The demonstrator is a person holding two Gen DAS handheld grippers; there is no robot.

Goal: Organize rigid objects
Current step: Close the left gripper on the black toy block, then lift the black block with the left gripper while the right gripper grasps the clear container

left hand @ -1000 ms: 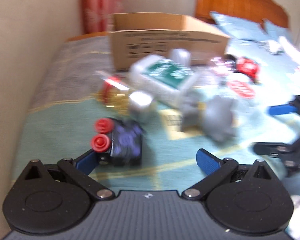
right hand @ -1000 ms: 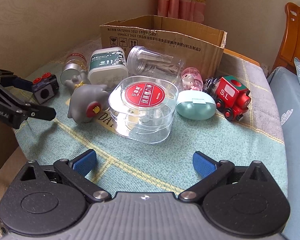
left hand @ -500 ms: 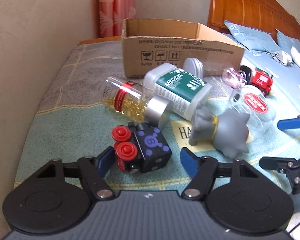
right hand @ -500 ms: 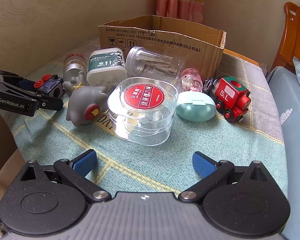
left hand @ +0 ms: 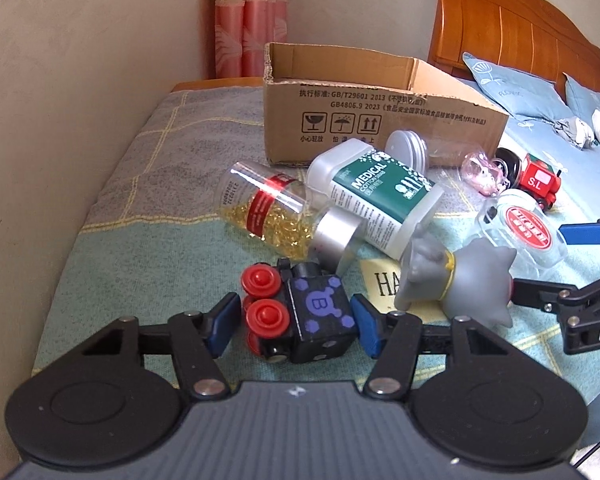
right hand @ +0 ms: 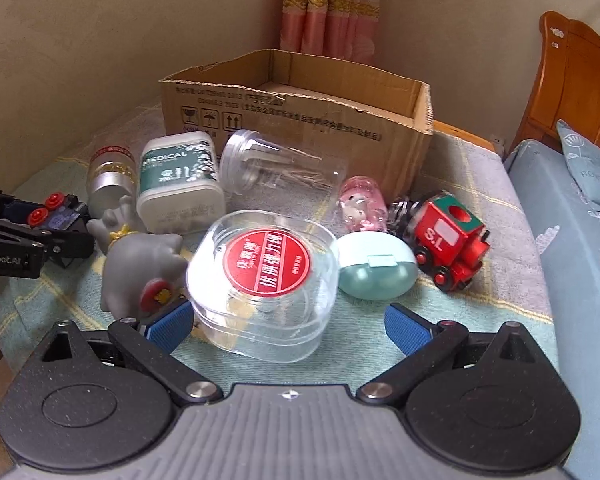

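Note:
My left gripper [left hand: 294,326] has its blue pads against both sides of a black toy train car [left hand: 300,314] with red wheels and a purple "B", which rests on the cloth. It also shows in the right wrist view [right hand: 56,216]. My right gripper [right hand: 286,324] is open around the near side of a clear plastic box [right hand: 262,284] with a round red label, without gripping it. An open cardboard box [right hand: 300,108] stands at the back.
A grey toy figure [right hand: 140,264], a white-and-green medical tub [right hand: 178,182], a capsule bottle [left hand: 276,212], a clear jar [right hand: 276,168], a pink toy [right hand: 360,204], a mint case [right hand: 376,266] and a red train [right hand: 450,236] crowd the cloth. A wall is at left.
My left gripper moved forward and closed its pads onto the black train car. My right gripper moved forward, so the clear box now sits between its open fingers.

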